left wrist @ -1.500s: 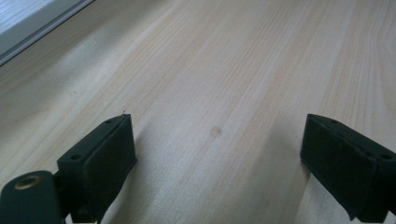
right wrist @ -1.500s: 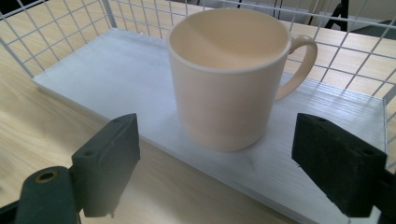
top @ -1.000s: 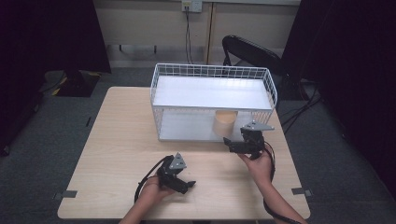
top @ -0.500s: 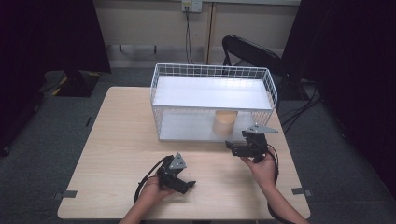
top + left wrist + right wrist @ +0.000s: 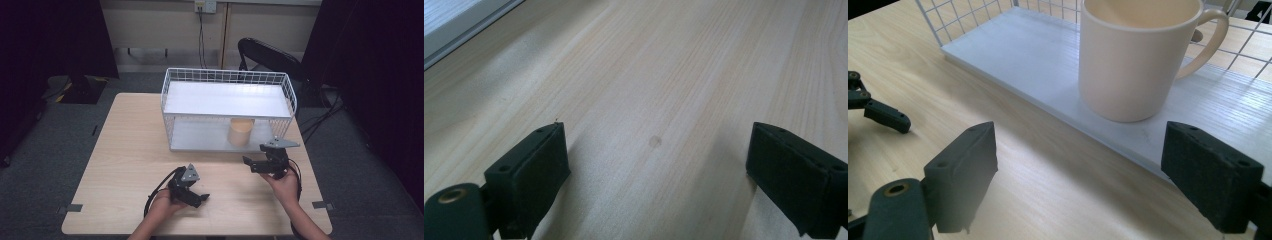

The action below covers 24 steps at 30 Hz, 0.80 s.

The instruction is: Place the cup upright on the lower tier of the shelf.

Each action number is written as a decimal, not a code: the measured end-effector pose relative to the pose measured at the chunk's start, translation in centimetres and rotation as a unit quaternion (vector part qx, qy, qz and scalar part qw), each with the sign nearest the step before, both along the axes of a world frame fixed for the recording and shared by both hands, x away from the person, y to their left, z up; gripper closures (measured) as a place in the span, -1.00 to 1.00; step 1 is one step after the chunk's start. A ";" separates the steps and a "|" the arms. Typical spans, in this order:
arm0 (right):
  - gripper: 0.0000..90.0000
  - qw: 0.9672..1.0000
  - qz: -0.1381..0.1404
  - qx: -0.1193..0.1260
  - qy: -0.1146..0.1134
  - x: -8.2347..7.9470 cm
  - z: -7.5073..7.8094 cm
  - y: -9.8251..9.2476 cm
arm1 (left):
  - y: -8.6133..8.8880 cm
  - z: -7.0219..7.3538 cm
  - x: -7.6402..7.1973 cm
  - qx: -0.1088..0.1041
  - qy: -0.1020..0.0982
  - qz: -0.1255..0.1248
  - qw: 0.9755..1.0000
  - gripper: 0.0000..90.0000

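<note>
Left gripper (image 5: pixel 199 196): held in the person's left hand (image 5: pixel 165 202) at the near edge of the table (image 5: pixel 125 150), on the near-left side of the wire rack, well apart from it. Jaws spread wide with bare wood between them; in the left gripper view a small round mark on the wood lies midway between the jaws.
Right gripper (image 5: pixel 248 163): held in the person's right hand (image 5: pixel 282 182), just in front of the wire rack's open front near its right end. Jaws spread wide and holding nothing; in the right gripper view they frame the front edge of the rack's lower shelf.
Cables: a black cable loops from each gripper over the table beside the hand.
Mug (image 5: pixel 1135 52): cream, upright, on the lower shelf (image 5: pixel 1013 45) of the rack, close to its front edge and right of its middle; handle turned toward the rack's wire side. Apart from both grippers.
Wire rack (image 5: pixel 227 107): white, two-level, on the far half of the table; its upper shelf carries nothing.
Chair (image 5: pixel 267 55): dark, on the floor behind the rack's far right corner.
Wall socket (image 5: pixel 205 5): on the wall beyond the rack, with a cable hanging down from it.
</note>
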State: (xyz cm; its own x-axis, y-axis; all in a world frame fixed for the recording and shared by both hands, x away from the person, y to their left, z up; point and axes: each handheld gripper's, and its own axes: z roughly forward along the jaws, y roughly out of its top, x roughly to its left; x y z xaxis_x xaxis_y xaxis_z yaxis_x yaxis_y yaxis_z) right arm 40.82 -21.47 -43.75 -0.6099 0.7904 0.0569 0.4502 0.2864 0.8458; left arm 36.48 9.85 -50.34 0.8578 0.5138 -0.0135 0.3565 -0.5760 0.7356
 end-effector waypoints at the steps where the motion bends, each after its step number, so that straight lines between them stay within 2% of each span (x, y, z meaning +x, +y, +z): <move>1: -0.68 1.000 0.000 0.000 0.000 0.0 0.0 0.0 | 0.0 0.0 0.0 0.000 0.000 0.000 1.000 -0.79; 12: -0.68 1.000 0.015 -0.012 0.006 -1.0 -0.6 -0.5 | 0.0 0.0 0.0 0.000 0.000 0.000 1.000 -0.79; 24: -0.68 1.000 0.015 -0.014 0.011 -2.1 -1.3 -1.8 | 0.0 0.0 0.0 -0.001 0.000 0.000 1.000 -0.79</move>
